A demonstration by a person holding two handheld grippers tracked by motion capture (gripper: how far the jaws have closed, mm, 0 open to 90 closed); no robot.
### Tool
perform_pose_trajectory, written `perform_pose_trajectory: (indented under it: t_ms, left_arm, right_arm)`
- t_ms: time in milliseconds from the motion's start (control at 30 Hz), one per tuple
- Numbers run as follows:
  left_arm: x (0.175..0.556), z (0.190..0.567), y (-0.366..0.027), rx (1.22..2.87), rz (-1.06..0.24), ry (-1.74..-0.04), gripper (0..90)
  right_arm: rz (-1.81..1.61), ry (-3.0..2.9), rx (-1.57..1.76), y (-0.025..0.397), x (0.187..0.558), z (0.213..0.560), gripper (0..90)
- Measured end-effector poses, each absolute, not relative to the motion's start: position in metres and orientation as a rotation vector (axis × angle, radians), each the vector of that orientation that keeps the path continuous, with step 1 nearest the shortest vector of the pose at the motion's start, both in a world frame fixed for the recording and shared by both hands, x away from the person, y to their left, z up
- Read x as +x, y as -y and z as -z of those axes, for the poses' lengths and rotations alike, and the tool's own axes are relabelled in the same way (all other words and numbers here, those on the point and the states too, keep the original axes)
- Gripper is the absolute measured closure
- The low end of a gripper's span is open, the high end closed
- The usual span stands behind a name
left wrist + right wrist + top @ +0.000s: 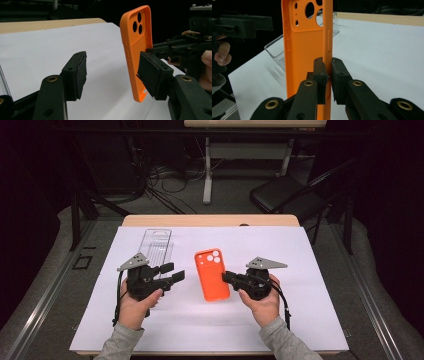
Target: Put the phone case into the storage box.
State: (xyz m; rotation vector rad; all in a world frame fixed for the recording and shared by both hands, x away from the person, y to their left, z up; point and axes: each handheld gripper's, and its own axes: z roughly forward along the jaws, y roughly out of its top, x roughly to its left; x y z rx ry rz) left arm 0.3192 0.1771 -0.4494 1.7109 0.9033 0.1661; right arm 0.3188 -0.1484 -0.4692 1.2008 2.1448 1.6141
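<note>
An orange phone case (212, 274) with three camera holes is at the middle of the white paper sheet (200, 320). My right gripper (227, 278) is shut on its right side wall; in the right gripper view the jaws (328, 80) pinch that thin edge of the case (307, 45). My left gripper (172, 272) stands open just left of the case. In the left gripper view its fingers (75, 75) are spread wide, with the case (136, 45) just beyond the right-hand finger and nothing between them. I cannot tell whether the case touches the paper.
A clear plastic tray (156, 246) lies on the paper behind the left gripper and also appears as the clear tray (274, 52) past the case. The wooden table edge (210, 220) runs along the far side. A black chair (285, 192) stands beyond the table.
</note>
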Motion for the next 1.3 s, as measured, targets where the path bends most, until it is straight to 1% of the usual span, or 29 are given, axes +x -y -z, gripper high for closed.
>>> perform_pose_trajectory:
  t_ms: [467, 767, 900, 1133, 1300]
  left_arm:
    - [0.317, 0.449, -0.174, 1.713, -0.211, -0.912, 40.2]
    - [0.315, 0.448, -0.168, 1.767, -0.248, -0.88, 40.5]
    - [0.313, 0.446, -0.166, 1.812, -0.309, -0.876, 41.5]
    - [0.307, 0.444, -0.157, 1.902, -0.462, -0.834, 41.8]
    - [0.302, 0.442, -0.15, 1.947, -0.532, -0.797, 43.5]
  right_arm:
    - [-1.58, -2.038, 1.19, 0.135, 0.309, 0.479, 83.4]
    - [-1.592, -2.056, 1.186, 0.131, 0.303, 0.489, 83.3]
    - [-1.57, -2.1, 1.16, 0.127, 0.302, 0.493, 83.3]
    - [-1.54, -2.121, 1.126, 0.122, 0.298, 0.493, 83.3]
    - [-1.501, -2.136, 1.101, 0.119, 0.295, 0.495, 83.3]
